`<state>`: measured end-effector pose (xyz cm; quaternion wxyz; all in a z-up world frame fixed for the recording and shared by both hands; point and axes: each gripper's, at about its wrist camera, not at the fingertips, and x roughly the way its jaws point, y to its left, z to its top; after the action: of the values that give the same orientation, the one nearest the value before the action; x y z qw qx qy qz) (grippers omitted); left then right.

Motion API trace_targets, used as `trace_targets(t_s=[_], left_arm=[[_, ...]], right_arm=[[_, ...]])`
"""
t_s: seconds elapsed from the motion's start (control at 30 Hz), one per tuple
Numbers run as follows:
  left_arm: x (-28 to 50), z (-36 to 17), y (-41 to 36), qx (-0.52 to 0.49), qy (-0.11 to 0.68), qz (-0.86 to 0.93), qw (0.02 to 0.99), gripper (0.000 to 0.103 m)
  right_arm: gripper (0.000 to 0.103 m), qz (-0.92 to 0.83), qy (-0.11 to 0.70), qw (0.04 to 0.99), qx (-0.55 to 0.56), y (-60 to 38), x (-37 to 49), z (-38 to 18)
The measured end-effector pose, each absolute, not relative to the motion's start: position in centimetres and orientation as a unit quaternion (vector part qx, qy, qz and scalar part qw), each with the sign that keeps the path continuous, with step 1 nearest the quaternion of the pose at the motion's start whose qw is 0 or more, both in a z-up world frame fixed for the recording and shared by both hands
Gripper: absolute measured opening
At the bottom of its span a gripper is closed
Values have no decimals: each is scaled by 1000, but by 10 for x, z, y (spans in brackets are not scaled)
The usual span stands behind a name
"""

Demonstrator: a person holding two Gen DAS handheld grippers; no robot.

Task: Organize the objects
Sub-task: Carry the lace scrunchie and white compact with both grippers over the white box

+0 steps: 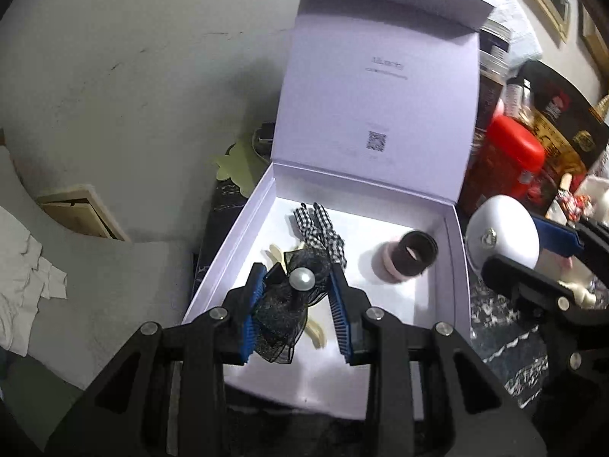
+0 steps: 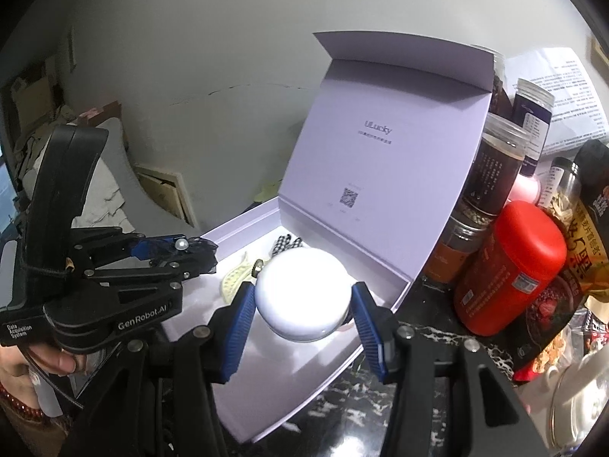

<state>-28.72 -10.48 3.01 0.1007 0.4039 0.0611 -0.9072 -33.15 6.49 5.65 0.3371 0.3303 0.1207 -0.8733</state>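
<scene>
The left gripper [image 1: 297, 304] is clamped on a black mesh hair bow [image 1: 283, 312] with a pearl at its middle, holding it over the near left part of an open lilac box [image 1: 228, 243]. The right gripper [image 2: 302, 304] grasps a round white case [image 2: 302, 295] between its blue pads, poised over the box's right side. Both seem carried this way so each piece can be set down inside without crowding the other.

Already lying on the box floor are a black-and-white checked hair tie [image 1: 321, 228] toward the back, a cream hair claw [image 1: 316, 331] under the bow, and a dark roll with a pink rim [image 1: 407, 259] near the right wall. The lid [image 1: 380, 87] stands up at the back edge, leaving the inside clear from the front.

The box sits on a dark marbled countertop [image 2: 437, 346] — its right end is packed with jars, a red canister [image 2: 510, 266] and snack bags, just beside the box's right wall. Behind is a plain grey wall [image 1: 133, 76]; crumpled white paper [image 1: 23, 285] lies off to the left.
</scene>
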Motion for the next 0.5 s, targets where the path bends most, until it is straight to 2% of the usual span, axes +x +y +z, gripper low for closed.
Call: trace_targets(t_s=[0.5], left_arm=[[-331, 28, -121, 395, 61, -911, 101, 31]], right_arm=[[53, -886, 97, 307, 334, 62, -378, 52]])
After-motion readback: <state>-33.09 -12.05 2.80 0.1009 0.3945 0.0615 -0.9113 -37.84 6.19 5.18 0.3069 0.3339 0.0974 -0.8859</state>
